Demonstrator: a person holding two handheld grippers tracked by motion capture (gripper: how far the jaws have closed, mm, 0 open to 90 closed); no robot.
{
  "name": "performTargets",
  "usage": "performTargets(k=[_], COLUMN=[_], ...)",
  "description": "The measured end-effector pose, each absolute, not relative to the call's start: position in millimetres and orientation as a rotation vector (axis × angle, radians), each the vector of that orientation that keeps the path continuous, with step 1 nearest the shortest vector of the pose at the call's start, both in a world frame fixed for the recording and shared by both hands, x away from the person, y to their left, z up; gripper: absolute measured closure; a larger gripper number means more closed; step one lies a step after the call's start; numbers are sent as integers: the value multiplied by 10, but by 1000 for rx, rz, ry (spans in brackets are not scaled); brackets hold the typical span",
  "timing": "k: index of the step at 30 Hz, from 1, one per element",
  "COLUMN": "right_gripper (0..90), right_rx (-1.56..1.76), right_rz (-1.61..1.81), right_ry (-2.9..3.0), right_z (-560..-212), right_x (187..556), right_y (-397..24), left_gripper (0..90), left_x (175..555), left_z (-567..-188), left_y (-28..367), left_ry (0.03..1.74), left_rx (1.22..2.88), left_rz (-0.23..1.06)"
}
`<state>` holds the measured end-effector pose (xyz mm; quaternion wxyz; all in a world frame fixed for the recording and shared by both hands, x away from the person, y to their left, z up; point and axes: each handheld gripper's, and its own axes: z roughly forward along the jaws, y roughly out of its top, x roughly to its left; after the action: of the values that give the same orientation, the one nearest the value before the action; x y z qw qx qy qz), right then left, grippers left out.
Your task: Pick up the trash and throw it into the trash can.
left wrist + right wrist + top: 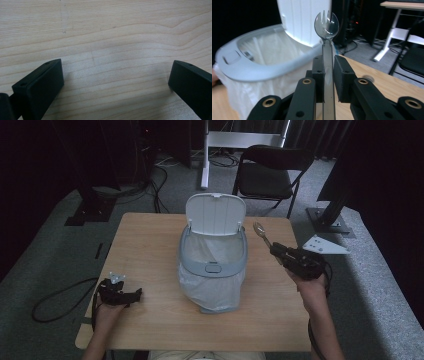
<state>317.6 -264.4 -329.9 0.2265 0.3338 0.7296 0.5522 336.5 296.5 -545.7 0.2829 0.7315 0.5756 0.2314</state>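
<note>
A grey bin (213, 265) with a white bag liner and its white lid (215, 213) raised stands mid-table. My right gripper (276, 251), to the right of the bin and above the table, is shut on the handle of a clear plastic spork (261, 232). In the right gripper view the spork (326, 23) stands upright between the jaws, its tines up, with the bin (259, 67) just to its left. My left gripper (137, 294) rests low at the table's front left. In the left gripper view its jaws stand wide apart over bare wood (110, 45), so it is open.
The wooden table (150, 240) has free surface on both sides of the bin. A black folding chair (270, 172) stands behind the table. A white stand (210, 150) and cables lie on the floor at the back. A cable (55, 300) trails off the left.
</note>
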Motion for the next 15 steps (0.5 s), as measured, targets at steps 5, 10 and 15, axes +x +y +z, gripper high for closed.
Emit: performTargets(k=[5, 10, 15], right_gripper=[794, 794, 794], right_rx=[880, 831, 787], right_rz=[1541, 1544, 1563], right_ry=[2029, 2047, 2055], right_z=[-3214, -3112, -2980], right_x=[3204, 3263, 3322], right_y=[-2539, -2406, -2289], left_gripper=[0, 0, 0], left_x=[3365, 3365, 3365], left_z=[-5457, -5457, -5457], left_y=[2964, 2964, 2962], left_ry=[1539, 1538, 1533], left_rx=[1960, 1961, 1962], left_rz=[619, 618, 617])
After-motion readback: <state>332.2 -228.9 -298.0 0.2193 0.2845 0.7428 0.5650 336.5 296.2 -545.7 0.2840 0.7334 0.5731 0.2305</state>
